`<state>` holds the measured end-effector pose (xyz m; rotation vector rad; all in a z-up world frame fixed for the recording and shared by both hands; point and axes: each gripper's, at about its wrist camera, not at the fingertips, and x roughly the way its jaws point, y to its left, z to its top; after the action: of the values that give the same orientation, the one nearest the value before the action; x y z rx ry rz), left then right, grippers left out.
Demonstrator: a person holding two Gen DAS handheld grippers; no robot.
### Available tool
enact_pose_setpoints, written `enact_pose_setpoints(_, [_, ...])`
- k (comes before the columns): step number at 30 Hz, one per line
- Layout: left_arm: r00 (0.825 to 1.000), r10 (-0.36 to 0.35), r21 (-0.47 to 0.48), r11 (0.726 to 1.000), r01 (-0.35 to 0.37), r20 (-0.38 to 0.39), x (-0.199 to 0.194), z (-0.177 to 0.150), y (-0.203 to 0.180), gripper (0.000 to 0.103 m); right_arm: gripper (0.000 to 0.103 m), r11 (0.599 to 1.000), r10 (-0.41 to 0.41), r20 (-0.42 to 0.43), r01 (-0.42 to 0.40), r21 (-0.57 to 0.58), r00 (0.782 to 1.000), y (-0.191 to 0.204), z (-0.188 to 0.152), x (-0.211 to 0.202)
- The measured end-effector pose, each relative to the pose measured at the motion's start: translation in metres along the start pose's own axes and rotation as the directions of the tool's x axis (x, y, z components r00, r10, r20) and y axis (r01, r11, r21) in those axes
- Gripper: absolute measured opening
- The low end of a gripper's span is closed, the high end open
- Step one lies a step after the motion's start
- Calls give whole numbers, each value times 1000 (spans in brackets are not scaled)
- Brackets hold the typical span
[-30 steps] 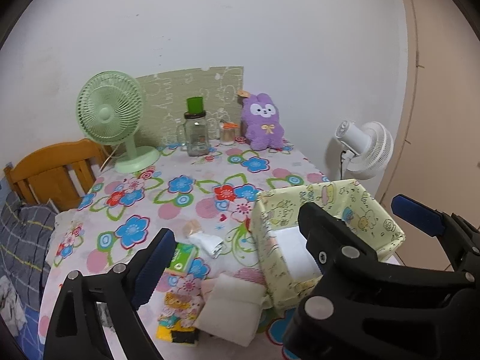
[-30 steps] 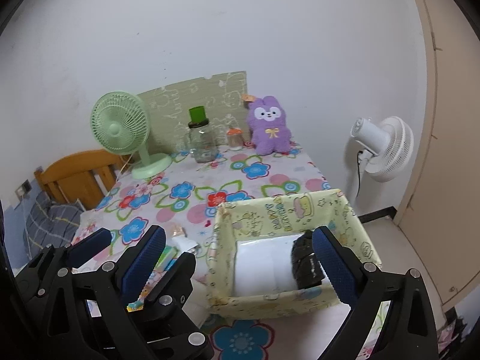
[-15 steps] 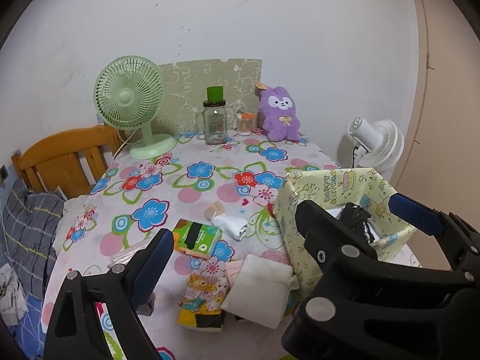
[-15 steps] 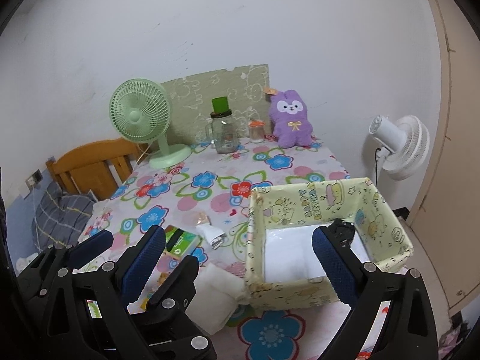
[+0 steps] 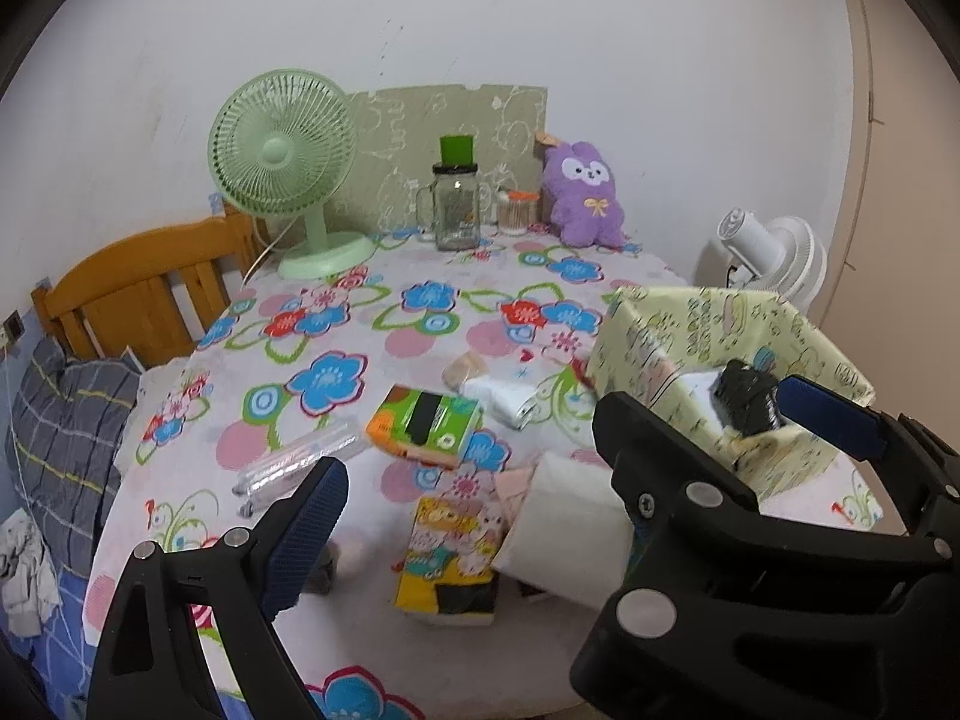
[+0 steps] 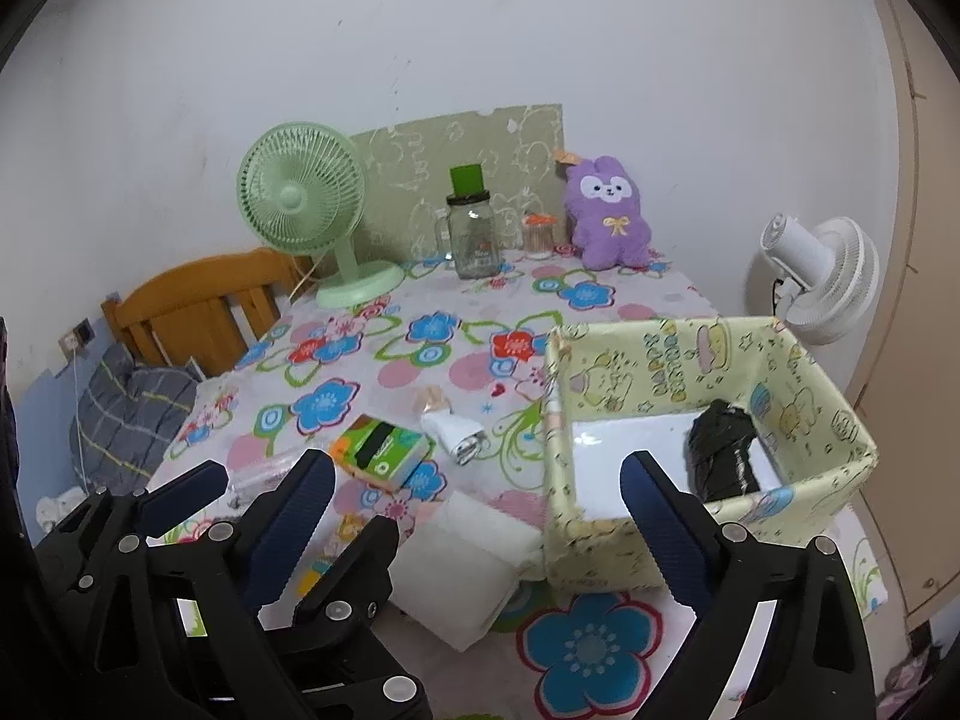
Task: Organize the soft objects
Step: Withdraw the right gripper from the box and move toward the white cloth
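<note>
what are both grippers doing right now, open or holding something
Left gripper: open, holding nothing.
Right gripper: open, holding nothing.

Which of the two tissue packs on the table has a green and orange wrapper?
The green tissue pack, farther back near the white roll; the other pack is yellow with cartoon animals.
</note>
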<state>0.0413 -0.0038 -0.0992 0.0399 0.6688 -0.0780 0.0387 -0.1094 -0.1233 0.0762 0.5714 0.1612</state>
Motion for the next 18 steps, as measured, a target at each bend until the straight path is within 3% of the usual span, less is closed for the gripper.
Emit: enact_pose_setpoints(18, [996, -1, -21, 1000, -1, -87, 25, -33, 26, 94, 88, 1000, -11, -92, 12, 16, 996, 24, -37, 31])
